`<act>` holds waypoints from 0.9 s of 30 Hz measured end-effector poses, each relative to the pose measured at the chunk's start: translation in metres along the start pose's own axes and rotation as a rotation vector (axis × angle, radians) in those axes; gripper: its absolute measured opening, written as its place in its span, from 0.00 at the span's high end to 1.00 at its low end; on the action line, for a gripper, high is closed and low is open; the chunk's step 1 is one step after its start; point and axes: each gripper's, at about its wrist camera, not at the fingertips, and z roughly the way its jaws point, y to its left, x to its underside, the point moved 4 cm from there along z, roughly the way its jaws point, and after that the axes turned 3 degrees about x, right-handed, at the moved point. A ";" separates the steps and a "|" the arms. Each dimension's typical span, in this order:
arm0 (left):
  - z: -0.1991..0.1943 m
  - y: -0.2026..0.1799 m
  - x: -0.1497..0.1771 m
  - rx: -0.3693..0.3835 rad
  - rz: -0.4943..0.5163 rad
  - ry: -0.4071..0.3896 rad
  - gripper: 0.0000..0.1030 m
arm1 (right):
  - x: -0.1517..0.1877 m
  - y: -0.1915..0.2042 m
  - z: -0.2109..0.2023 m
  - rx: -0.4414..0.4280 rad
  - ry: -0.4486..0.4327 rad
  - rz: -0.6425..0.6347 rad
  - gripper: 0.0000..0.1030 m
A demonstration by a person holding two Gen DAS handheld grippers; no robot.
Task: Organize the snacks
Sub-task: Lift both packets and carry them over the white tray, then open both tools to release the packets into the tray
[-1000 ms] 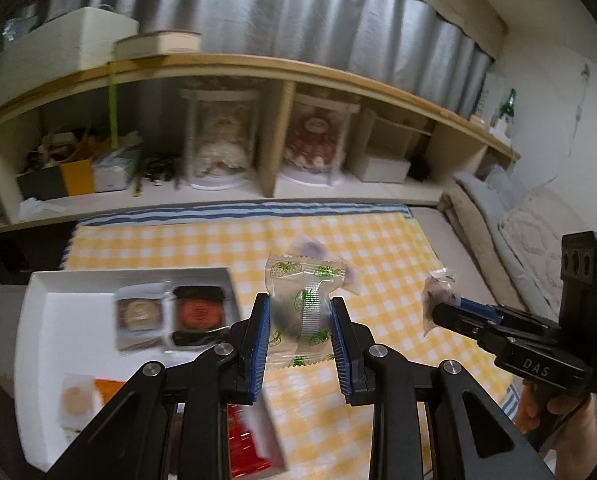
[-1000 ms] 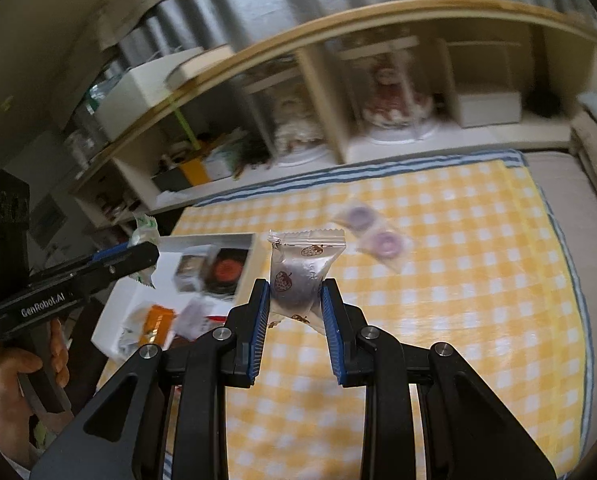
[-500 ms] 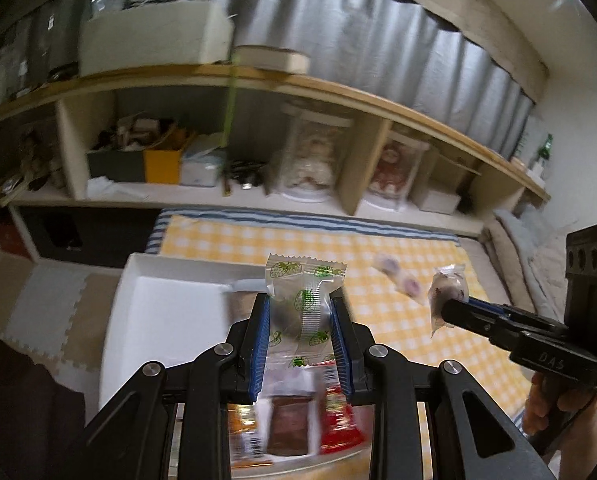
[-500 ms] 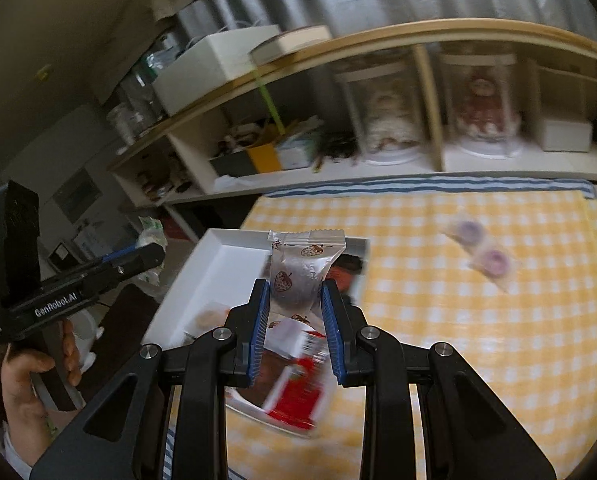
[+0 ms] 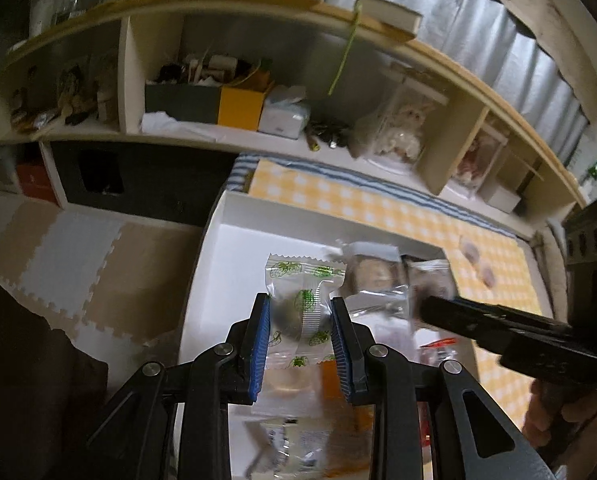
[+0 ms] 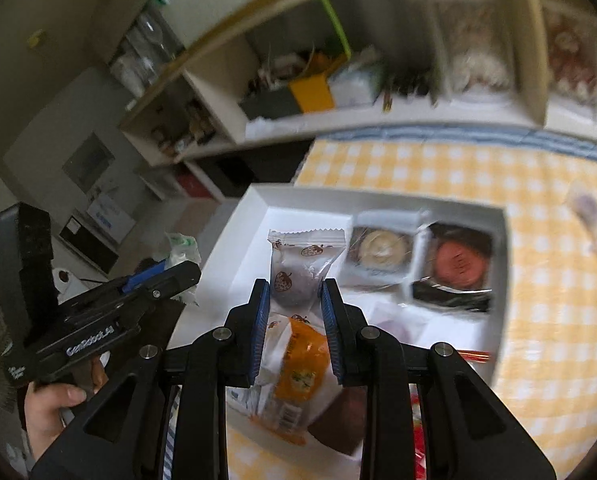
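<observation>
A yellow checked cloth (image 6: 438, 168) is spread below wooden shelving (image 5: 454, 148), with one white box (image 6: 254, 220) on it.
The left hand-held gripper (image 5: 300, 330) is clamped on one green-printed snack packet (image 5: 302, 288); the right hand-held gripper (image 6: 294, 314) is clamped on one brown-printed snack packet (image 6: 298, 264). Both are held over the box. Two round cakes (image 6: 382, 250) are seen inside; two purple sweets (image 6: 596, 220) lie on the cloth.

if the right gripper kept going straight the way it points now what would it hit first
Probably the white box: the right gripper, shut on a brown-strawberry snack packet, points down at its bare left floor, beside the wrapped pastries. Depth is unclear.
</observation>
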 end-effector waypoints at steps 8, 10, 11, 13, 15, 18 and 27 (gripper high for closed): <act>0.047 0.020 -0.009 -0.025 -0.001 0.023 0.72 | 0.001 0.000 0.054 0.010 0.067 0.036 0.74; 0.057 0.021 -0.011 -0.023 -0.003 0.018 0.72 | 0.000 -0.003 0.062 -0.005 0.073 0.062 0.74; 0.060 0.022 -0.011 -0.027 -0.002 0.012 0.70 | -0.001 -0.003 0.066 -0.022 0.071 0.077 0.74; 0.063 0.025 -0.009 -0.037 -0.007 0.007 0.57 | -0.003 -0.006 0.068 -0.037 0.062 0.102 0.72; 0.068 0.026 -0.007 -0.040 -0.018 0.021 0.35 | -0.003 -0.010 0.069 -0.035 0.057 0.138 0.71; 0.070 0.027 -0.004 -0.059 -0.017 0.034 0.33 | -0.001 -0.016 0.067 -0.031 0.071 0.159 0.65; 0.056 0.024 -0.002 -0.074 -0.036 0.034 0.03 | 0.009 -0.018 0.048 0.011 0.066 0.084 0.47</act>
